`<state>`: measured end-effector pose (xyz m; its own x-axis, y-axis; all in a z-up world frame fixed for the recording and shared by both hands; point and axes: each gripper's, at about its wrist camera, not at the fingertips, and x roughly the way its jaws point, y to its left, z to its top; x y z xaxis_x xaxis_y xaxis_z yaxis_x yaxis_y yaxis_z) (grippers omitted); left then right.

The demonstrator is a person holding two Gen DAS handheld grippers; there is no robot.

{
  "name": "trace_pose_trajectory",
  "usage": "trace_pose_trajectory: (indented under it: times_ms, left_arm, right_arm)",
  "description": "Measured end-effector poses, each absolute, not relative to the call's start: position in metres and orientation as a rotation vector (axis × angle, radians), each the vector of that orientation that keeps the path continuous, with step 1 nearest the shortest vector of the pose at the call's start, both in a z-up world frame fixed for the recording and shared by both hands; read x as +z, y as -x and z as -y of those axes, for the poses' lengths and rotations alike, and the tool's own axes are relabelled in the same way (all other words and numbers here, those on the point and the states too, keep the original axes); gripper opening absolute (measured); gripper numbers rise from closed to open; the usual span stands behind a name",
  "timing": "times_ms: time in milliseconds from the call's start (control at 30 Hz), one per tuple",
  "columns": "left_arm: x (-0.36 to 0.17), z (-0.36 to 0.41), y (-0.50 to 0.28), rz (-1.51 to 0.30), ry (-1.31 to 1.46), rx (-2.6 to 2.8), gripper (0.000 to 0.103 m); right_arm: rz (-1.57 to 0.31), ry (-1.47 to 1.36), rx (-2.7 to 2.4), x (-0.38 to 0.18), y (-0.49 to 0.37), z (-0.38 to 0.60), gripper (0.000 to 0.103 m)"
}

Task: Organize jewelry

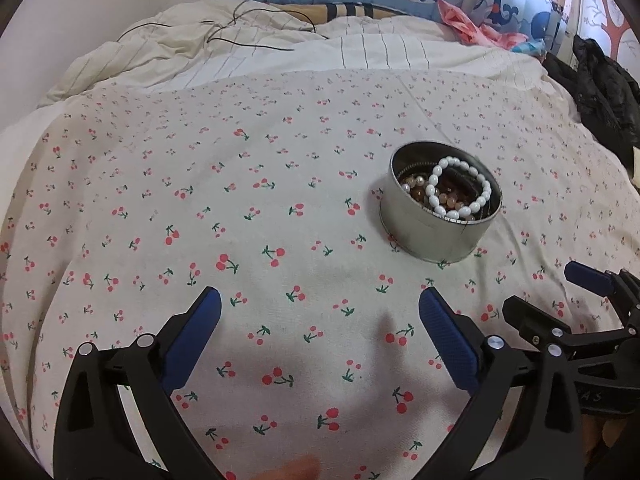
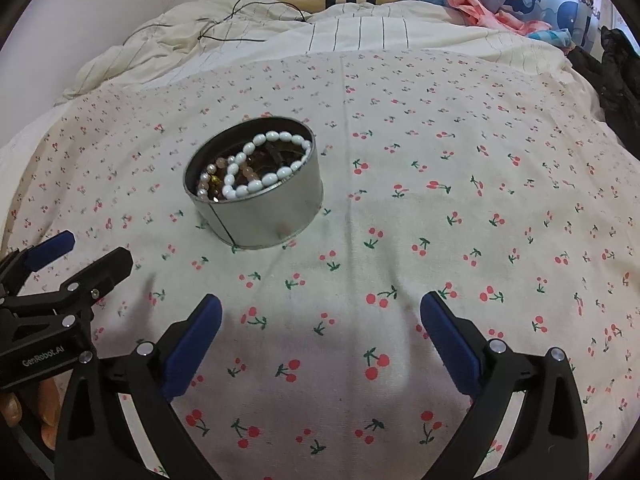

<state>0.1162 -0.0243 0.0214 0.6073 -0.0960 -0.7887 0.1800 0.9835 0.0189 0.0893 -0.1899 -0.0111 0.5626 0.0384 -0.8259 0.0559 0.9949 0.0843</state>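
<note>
light: soft daylight, top right | shadows: faint | edges: fisheye-bent, dark vignette | focus: sharp

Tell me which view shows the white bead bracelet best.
The right wrist view: the white bead bracelet sits nearer there, its loop visible in the metal tin. The left wrist view shows it smaller, off to the right.
</note>
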Motion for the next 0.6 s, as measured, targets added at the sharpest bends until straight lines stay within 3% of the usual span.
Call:
trace_pose_trajectory:
  times_ms: [600]
  left_arm:
    - [0.0135,0.0268,-0.1194,-0.944,-0.105,-0.164,0.095]
  right_arm:
    - [-0.984,-0.114,-0.012,-0.0162,-0.0908,0.1936,0.095]
